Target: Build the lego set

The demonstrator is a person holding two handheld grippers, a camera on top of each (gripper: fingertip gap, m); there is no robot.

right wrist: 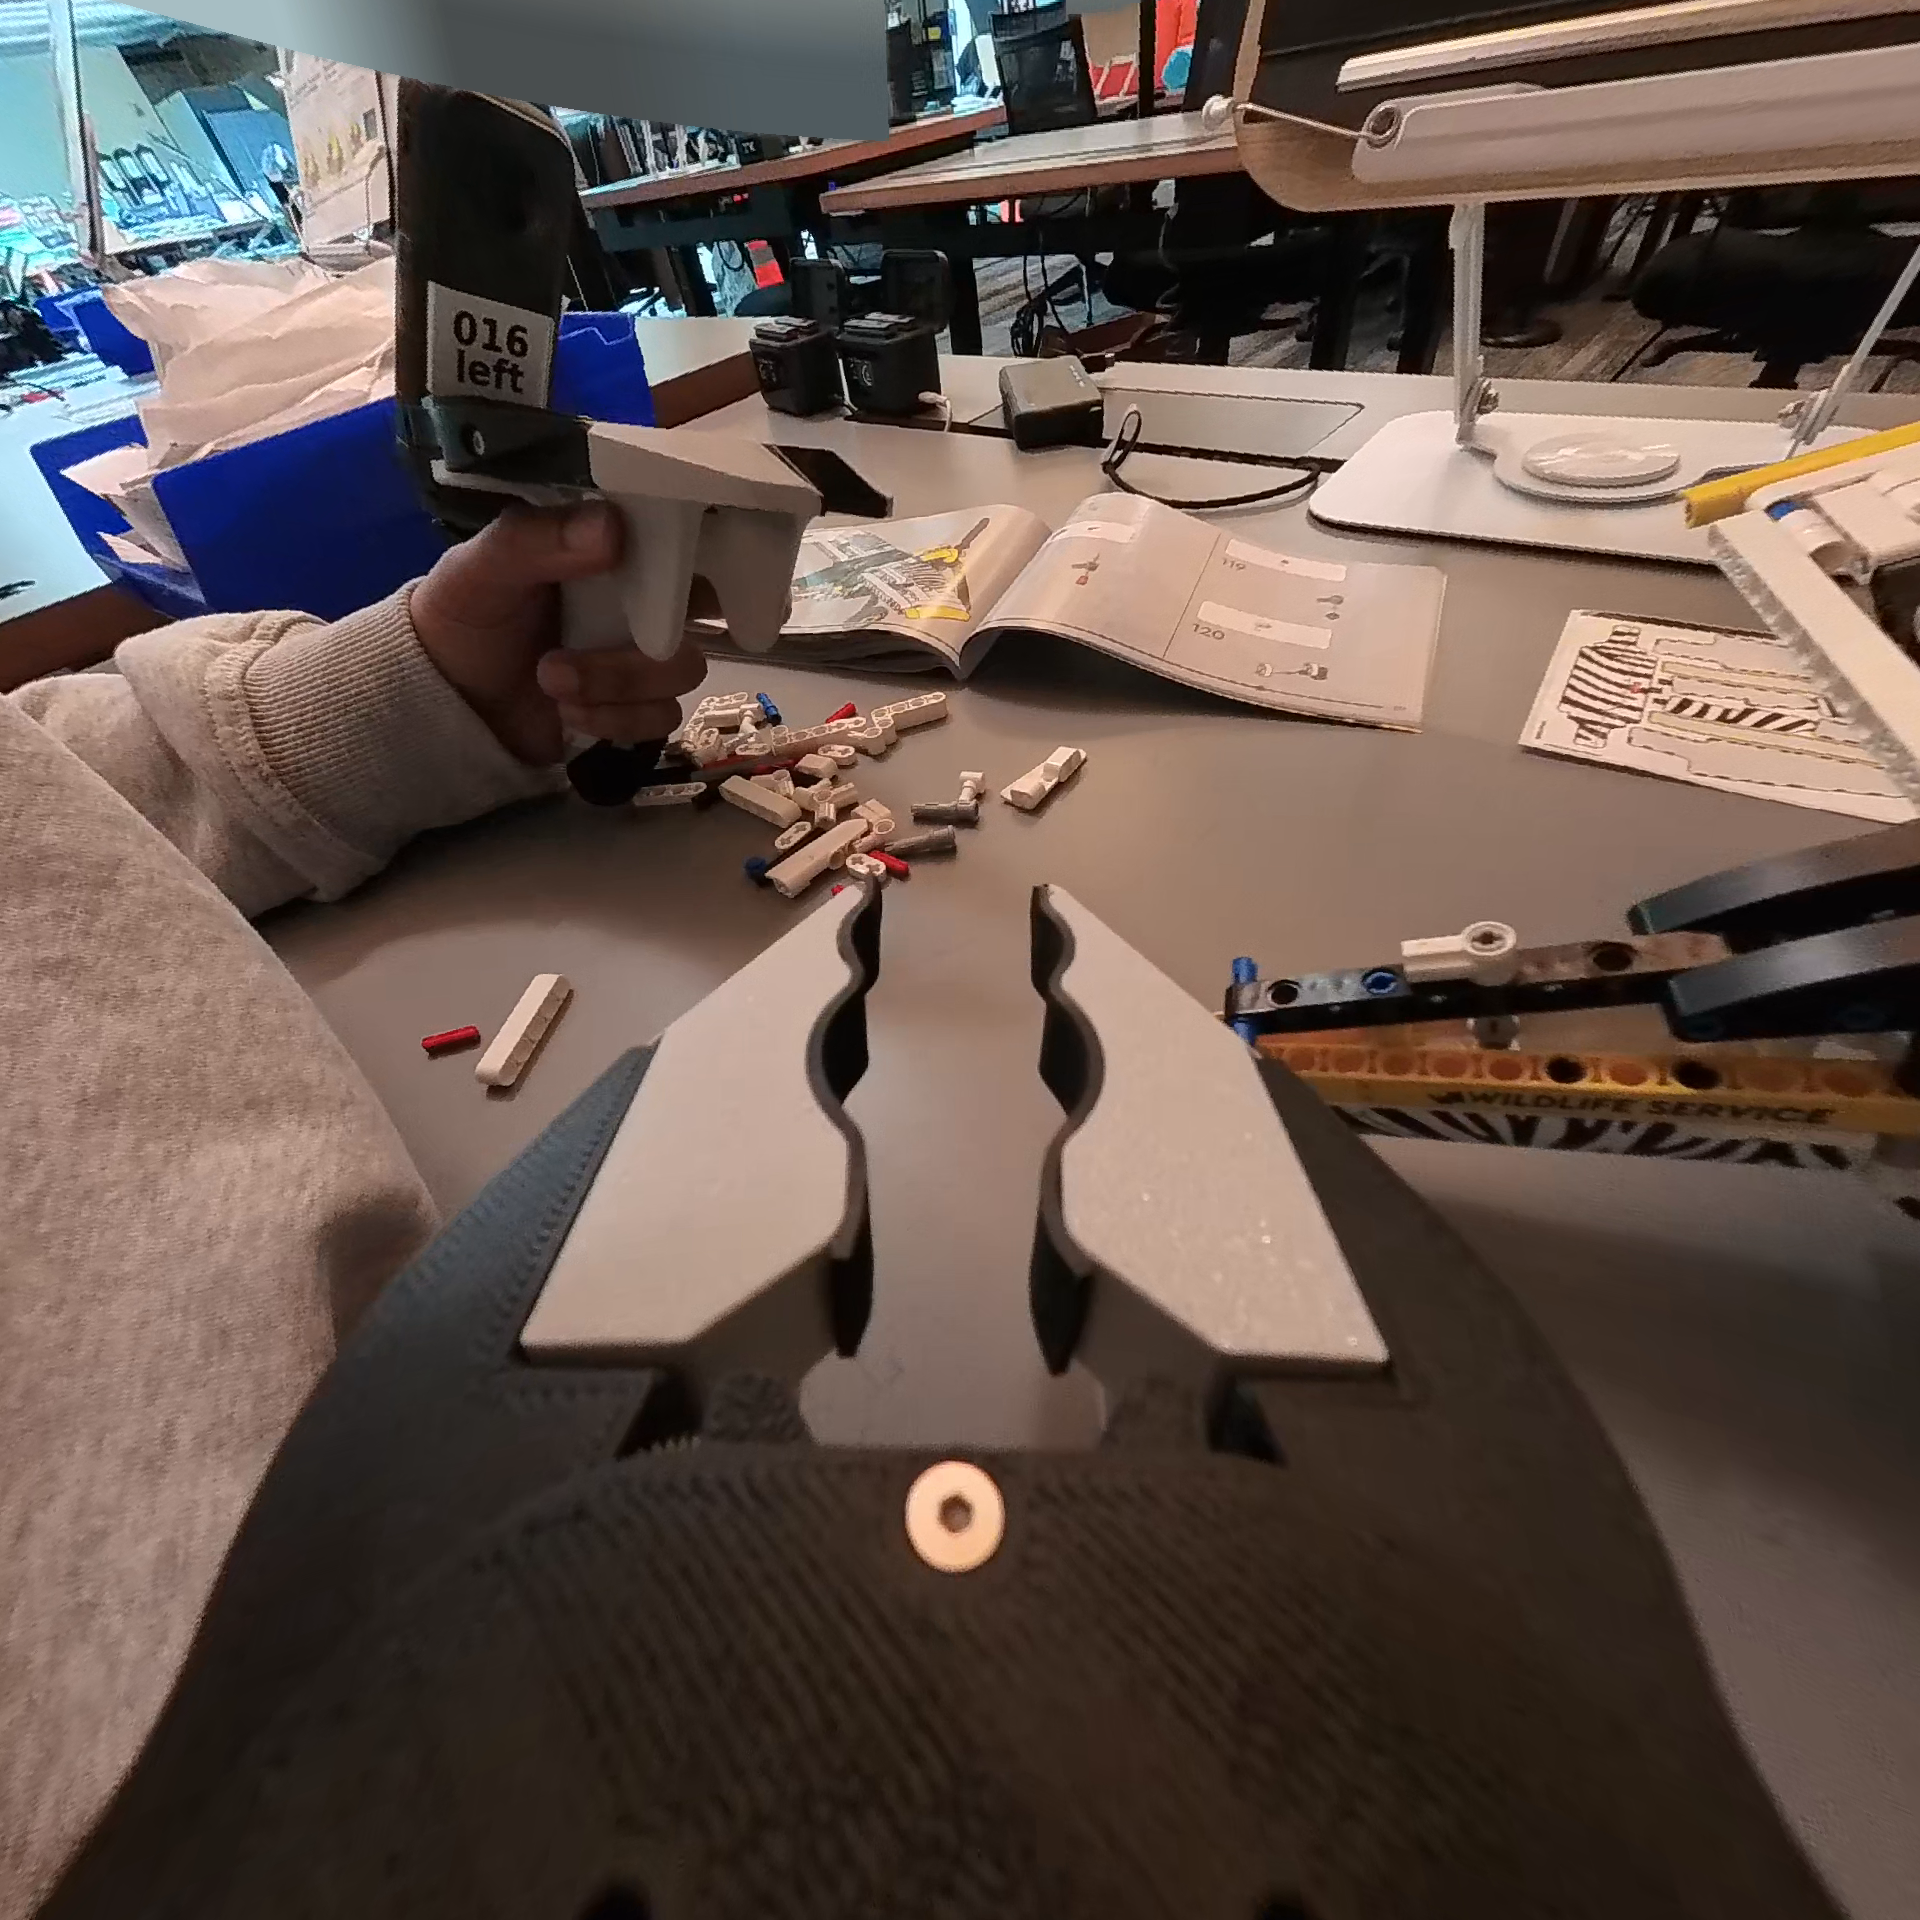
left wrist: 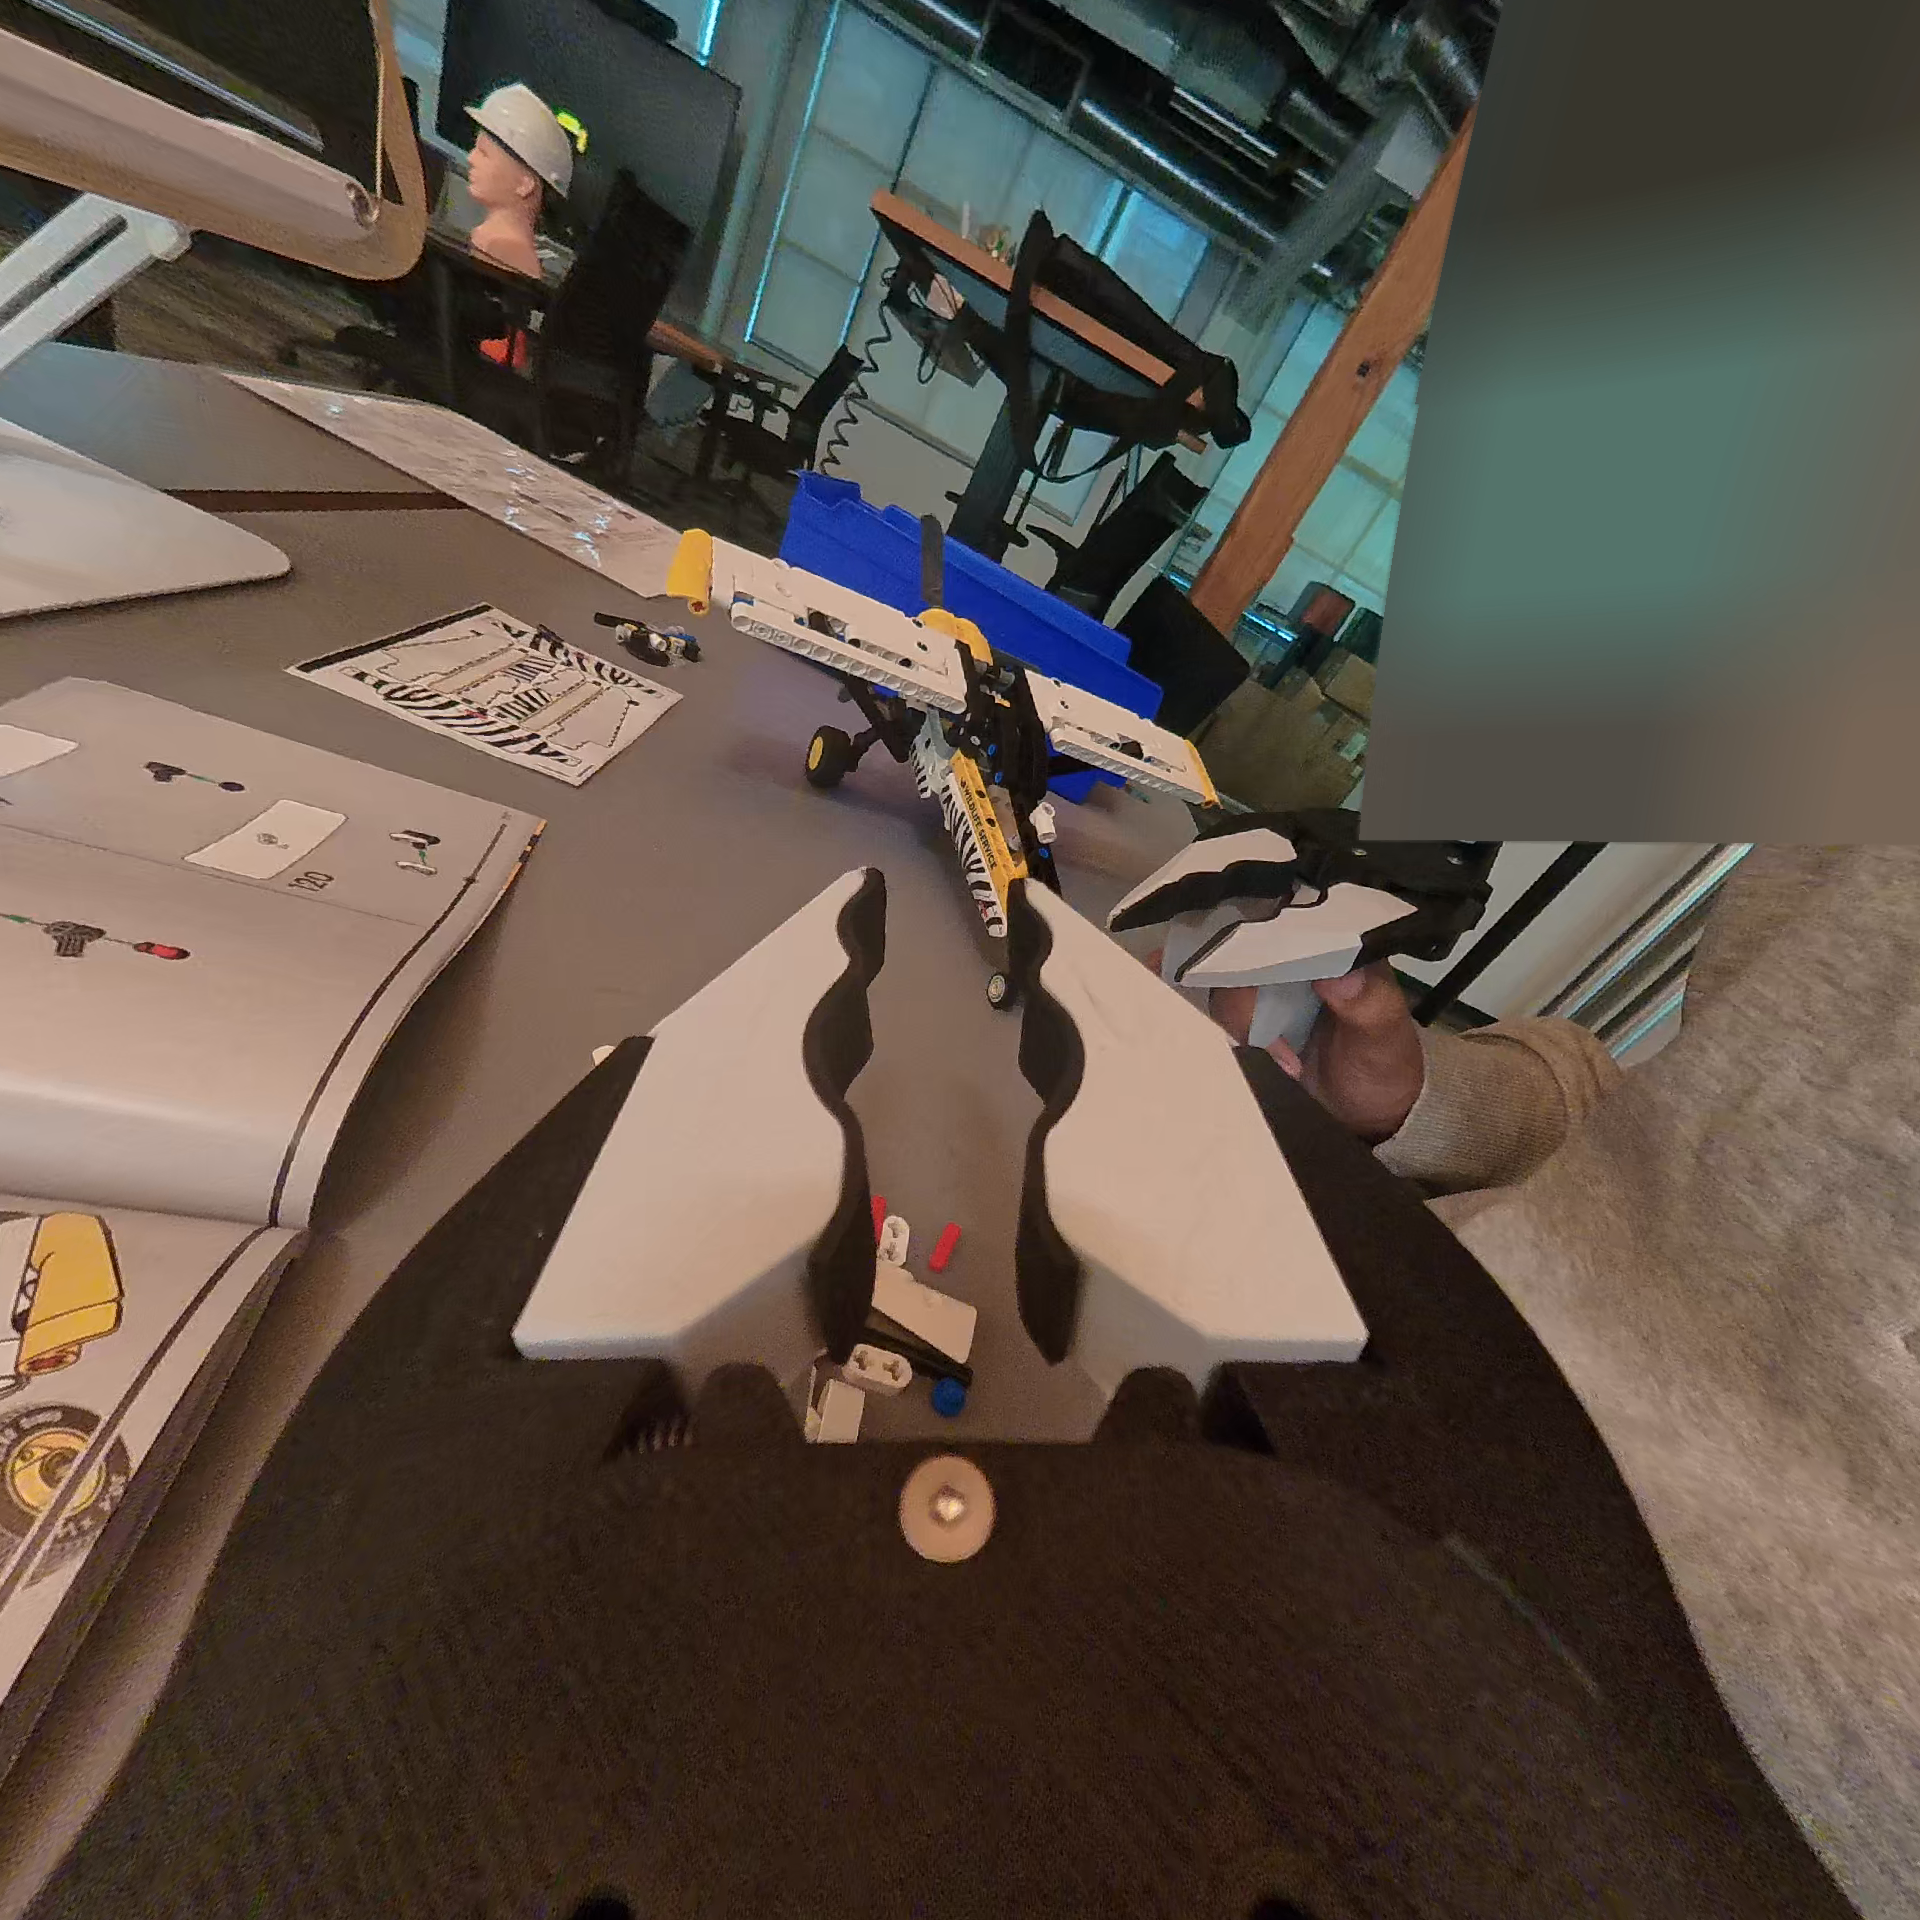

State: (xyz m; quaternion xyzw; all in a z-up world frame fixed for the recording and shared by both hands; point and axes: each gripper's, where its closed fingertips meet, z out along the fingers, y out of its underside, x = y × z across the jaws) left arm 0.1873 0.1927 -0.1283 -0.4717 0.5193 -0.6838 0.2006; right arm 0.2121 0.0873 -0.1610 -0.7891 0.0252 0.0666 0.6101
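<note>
The lego plane stands on the grey counter, ahead of the left gripper. Its long white wing with yellow tips runs from upper left to lower right across the left wrist view, while the zebra-striped yellow fuselage points its tail toward the camera, ending just beside the right fingertip. A blue bin sits right behind the plane.

The left gripper's jaws are parted with nothing between them; below them lies a scatter of loose lego pieces, white, red and blue. The right gripper hovers over bare counter, jaws also apart and empty. In its view the plane's tail boom lies almost level at the right, its end reaching toward the right finger.

An open instruction booklet and a zebra sticker sheet lie farther back on the counter, well apart from the pile.
</note>
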